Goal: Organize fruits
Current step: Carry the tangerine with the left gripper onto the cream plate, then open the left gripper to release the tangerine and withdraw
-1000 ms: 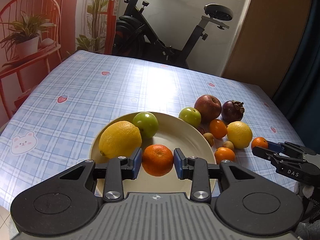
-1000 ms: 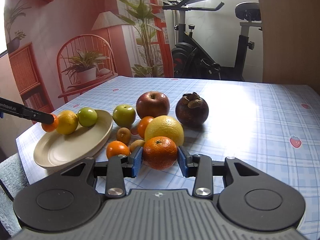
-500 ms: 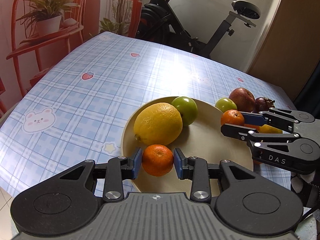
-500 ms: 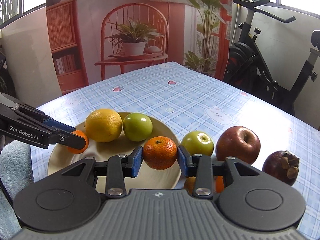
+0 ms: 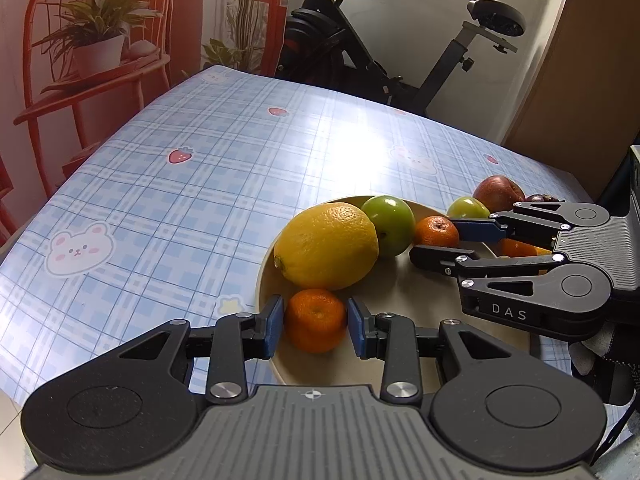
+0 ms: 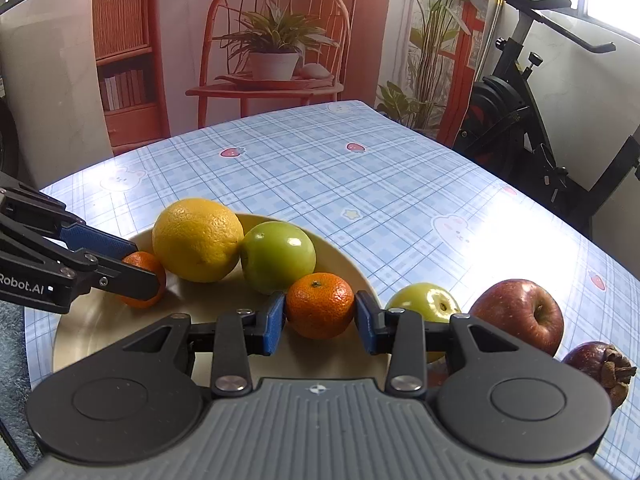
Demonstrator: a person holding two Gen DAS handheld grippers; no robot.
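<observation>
A beige plate on the blue checked table holds a lemon and a green apple. My left gripper is shut on a small mandarin over the plate's near rim, beside the lemon. My right gripper is shut on a second mandarin over the plate, next to the green apple. Off the plate sit another green apple, a red apple and a mangosteen.
More orange fruit lies partly hidden behind the right gripper. An exercise bike stands past the table's far edge. A red chair with a potted plant is at the far left. The cloth beyond the plate is bare.
My right gripper carried its mandarin leftwards from the loose fruit pile to over the plate. My left gripper shifted with its mandarin towards the plate's near-left rim.
</observation>
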